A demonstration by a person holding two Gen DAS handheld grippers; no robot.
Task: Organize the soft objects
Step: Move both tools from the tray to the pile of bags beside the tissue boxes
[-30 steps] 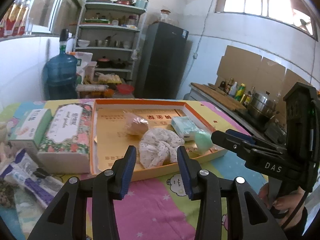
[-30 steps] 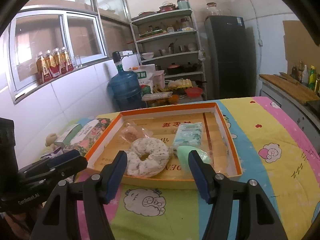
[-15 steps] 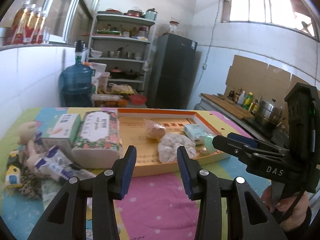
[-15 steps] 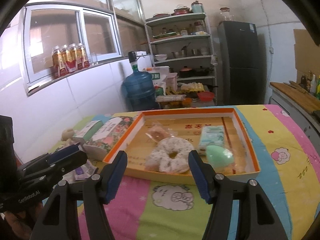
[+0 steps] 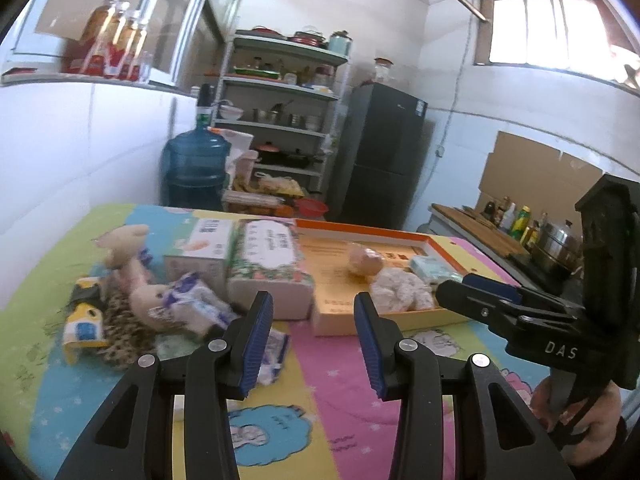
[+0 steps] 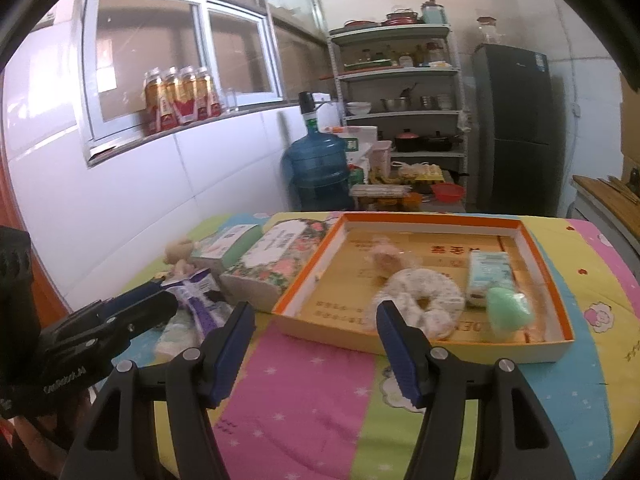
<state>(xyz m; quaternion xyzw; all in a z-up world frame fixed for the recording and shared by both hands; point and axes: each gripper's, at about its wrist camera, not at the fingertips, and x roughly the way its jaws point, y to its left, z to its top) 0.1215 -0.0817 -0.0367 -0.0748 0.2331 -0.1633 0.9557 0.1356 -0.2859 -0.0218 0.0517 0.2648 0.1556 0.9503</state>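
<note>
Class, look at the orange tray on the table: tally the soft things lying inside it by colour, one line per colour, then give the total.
Inside the orange tray:
White speckled ring-shaped cushion: 1
Pale blue packet: 1
Mint green soft item: 1
Pinkish item in clear wrap: 1
Total: 4

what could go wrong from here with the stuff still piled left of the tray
1. The plush toy, purple-and-white packets and small cartons overlap in a heap, so the empty left gripper may pinch two things at once.
2. The floral tissue pack sits tight against the orange-rimmed cardboard tray; a grab there could shove the tray.
3. The tray's right half is crowded by the white fabric ring and green sponge; dropped items may land on them.
</note>
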